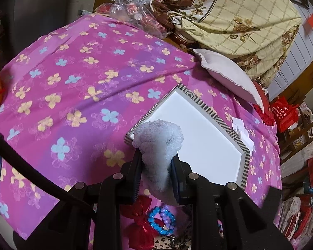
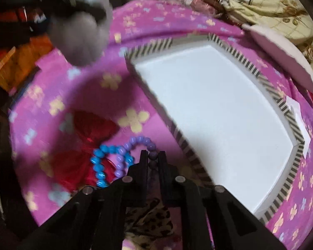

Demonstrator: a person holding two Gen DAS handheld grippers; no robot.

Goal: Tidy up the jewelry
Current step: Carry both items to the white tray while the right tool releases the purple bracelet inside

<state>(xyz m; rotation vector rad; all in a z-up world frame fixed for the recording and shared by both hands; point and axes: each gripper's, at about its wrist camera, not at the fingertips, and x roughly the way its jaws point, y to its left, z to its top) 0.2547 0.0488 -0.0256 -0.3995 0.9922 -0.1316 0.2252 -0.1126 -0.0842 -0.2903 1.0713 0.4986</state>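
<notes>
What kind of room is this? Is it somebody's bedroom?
Probably a bedroom, yes. The jewelry tray sits on a pink flowered bedsheet, with a folded quilt and a pillow piled behind it, as on a bed.

Bedsheet (image 1: 77,79): thin matt cloth, pink with printed flowers. Scrunchie (image 1: 158,145): white fluffy plush, rough pile. Box (image 2: 215,112): matt white smooth inside, striped paper-look rim. Bead bracelets, blue (image 2: 98,164) and purple (image 2: 139,141): glossy plastic. Red bow (image 1: 141,227): shiny sheer fabric. Gripper fingers (image 1: 135,166): matt black plastic.
</notes>
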